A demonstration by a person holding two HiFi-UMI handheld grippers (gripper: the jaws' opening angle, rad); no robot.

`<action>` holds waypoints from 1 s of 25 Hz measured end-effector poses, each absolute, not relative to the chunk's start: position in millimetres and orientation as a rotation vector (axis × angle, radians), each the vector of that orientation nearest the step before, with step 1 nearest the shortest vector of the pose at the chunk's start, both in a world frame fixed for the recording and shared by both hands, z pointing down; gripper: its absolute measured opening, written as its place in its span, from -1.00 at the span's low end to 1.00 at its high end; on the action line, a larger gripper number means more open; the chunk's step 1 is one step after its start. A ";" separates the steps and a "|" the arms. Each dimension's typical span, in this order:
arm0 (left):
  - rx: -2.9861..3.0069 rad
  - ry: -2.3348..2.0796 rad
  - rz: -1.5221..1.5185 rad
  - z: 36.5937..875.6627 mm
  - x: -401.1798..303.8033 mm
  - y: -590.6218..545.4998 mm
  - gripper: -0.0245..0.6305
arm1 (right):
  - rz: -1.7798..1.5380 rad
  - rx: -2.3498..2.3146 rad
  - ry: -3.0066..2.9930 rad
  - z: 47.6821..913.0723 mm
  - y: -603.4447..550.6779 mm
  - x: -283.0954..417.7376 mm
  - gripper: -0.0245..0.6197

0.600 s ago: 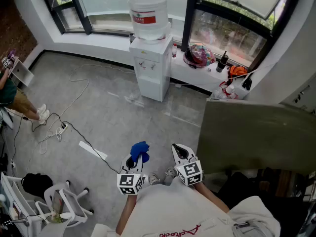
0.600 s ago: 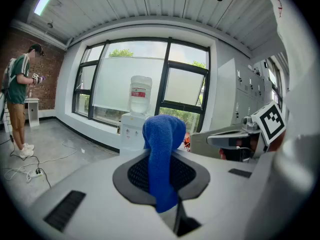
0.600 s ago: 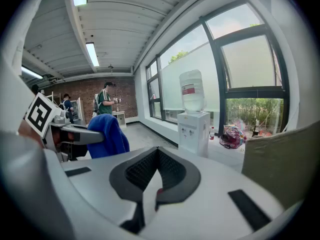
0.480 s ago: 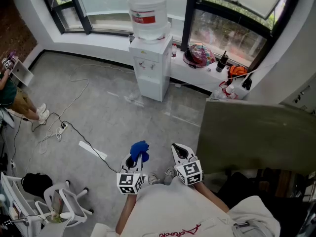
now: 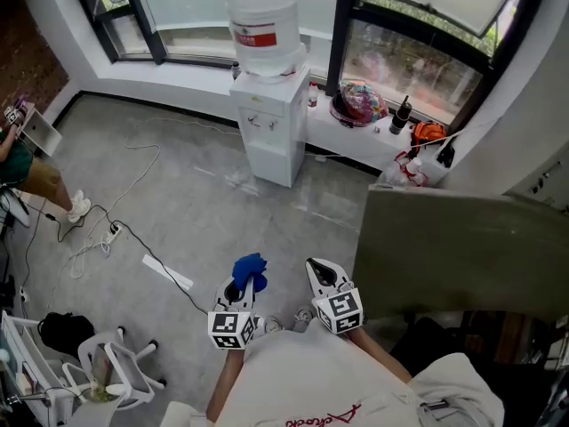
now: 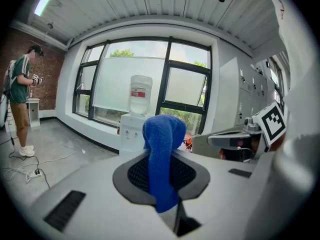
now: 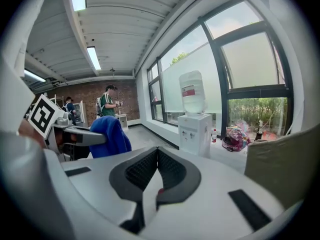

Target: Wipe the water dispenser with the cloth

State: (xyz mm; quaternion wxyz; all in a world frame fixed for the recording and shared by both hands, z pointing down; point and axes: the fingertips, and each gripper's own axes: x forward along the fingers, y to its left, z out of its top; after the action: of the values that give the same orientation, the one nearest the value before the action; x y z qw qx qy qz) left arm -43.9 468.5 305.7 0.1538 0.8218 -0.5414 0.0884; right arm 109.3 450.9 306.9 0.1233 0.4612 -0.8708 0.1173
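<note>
The white water dispenser [image 5: 271,123] with its big bottle [image 5: 264,27] stands by the window sill, far ahead of me; it shows small in the left gripper view [image 6: 131,129] and in the right gripper view [image 7: 194,129]. My left gripper [image 5: 240,286] is shut on a blue cloth [image 5: 249,269], which hangs over its jaws [image 6: 161,159]. My right gripper [image 5: 322,274] sits beside it, shut with nothing between its pads [image 7: 157,169]. Both are close to my body, well short of the dispenser.
A dark olive board or table [image 5: 462,252] lies to my right. Cables and a power strip [image 5: 111,231] trail across the grey floor at left. A person [image 5: 27,172] stands at the far left. Bottles and a colourful bag [image 5: 360,98] sit on the sill.
The view has shifted slightly, so the dispenser sits a little lower and nearer in the frame. Both grippers keep their places and their hold.
</note>
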 end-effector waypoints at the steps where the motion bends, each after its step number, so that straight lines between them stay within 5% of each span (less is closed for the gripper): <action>1: 2.356 -1.556 0.252 305.4 -41.3 466.6 -0.77 | 0.336 1.339 -2.540 307.7 449.6 111.3 -0.88; 25: 2.335 -1.571 0.227 316.9 -7.8 392.3 -0.77 | 0.335 1.284 -2.535 328.5 387.3 143.3 -0.88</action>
State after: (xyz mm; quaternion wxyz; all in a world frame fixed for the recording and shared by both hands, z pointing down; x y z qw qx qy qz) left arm -7.8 392.3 316.9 0.1581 0.8166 -0.5495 0.0793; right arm 143.3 387.3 328.5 0.1399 0.4443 -0.8773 0.1158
